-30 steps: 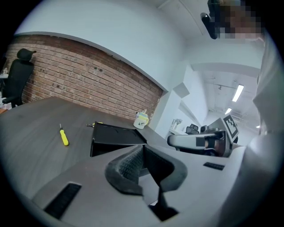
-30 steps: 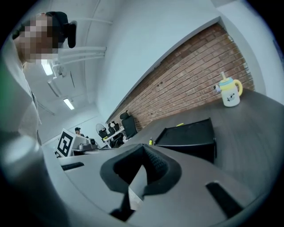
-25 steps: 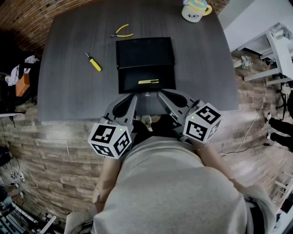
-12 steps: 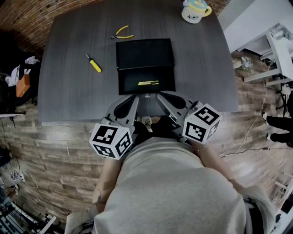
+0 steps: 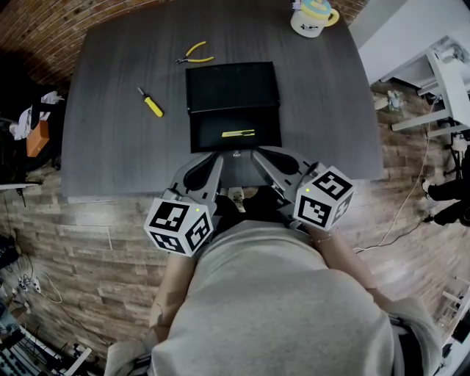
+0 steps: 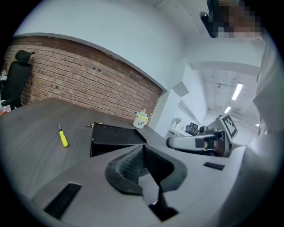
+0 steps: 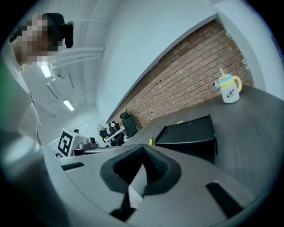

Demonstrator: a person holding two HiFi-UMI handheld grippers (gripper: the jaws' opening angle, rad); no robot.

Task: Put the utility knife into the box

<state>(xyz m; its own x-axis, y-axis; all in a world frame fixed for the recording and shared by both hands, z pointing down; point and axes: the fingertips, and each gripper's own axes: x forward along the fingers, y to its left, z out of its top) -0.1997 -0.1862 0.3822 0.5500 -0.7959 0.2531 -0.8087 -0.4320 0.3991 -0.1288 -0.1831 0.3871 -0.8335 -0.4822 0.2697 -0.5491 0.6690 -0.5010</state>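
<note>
The black box (image 5: 233, 87) lies open in the middle of the dark table, its far half empty. A slim yellow utility knife (image 5: 238, 134) lies flat inside the near half. Both grippers hover at the table's near edge, just short of the box. My left gripper (image 5: 214, 156) is shut with nothing in it, jaws meeting at the tips (image 6: 143, 148). My right gripper (image 5: 257, 155) is likewise shut and empty (image 7: 144, 150). In the left gripper view the box (image 6: 113, 137) sits ahead. The knife is hidden in both gripper views.
A yellow-handled screwdriver (image 5: 151, 101) lies left of the box, and yellow pliers (image 5: 195, 53) lie behind it. A white mug with a lid (image 5: 312, 16) stands at the far right corner. The table's (image 5: 110, 147) near edge runs under the grippers. A brick wall lies beyond.
</note>
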